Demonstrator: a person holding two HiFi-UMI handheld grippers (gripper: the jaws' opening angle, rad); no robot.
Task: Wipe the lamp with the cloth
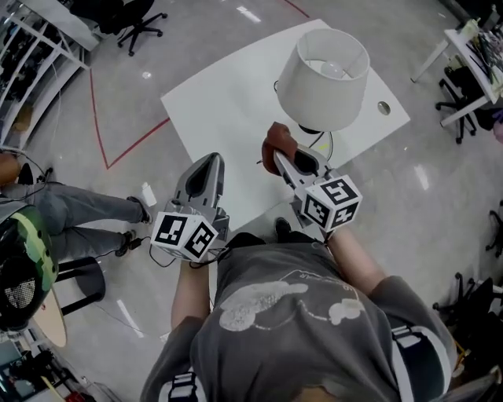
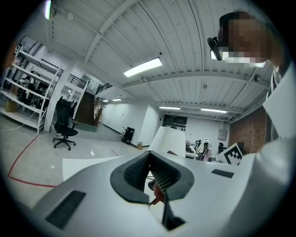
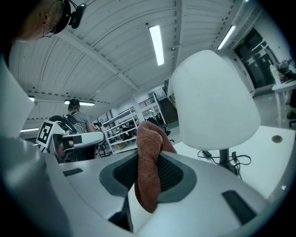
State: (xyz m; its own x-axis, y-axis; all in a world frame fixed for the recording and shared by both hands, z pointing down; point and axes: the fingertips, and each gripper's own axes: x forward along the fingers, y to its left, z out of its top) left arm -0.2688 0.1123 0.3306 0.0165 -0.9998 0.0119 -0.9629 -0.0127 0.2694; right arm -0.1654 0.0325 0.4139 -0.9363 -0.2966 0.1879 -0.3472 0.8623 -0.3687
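A lamp with a white shade [image 1: 324,78] stands on the white table [image 1: 228,102]; its dark stem and base [image 3: 225,156] show in the right gripper view under the shade [image 3: 212,99]. My right gripper [image 1: 277,159] is shut on a brown cloth [image 1: 277,143], held just left of the lamp's base. The cloth [image 3: 149,164] sticks up between the jaws. My left gripper [image 1: 206,168] is shut with nothing in it, over the table's near edge. In the left gripper view, the shade [image 2: 170,141] rises beyond the closed jaws.
A black cord [image 3: 231,159] lies coiled on the table by the lamp's base. A round hole [image 1: 383,107] sits near the table's right corner. Office chairs [image 1: 134,20], shelving [image 1: 23,55] and a seated person [image 1: 63,212] stand around the table on the grey floor.
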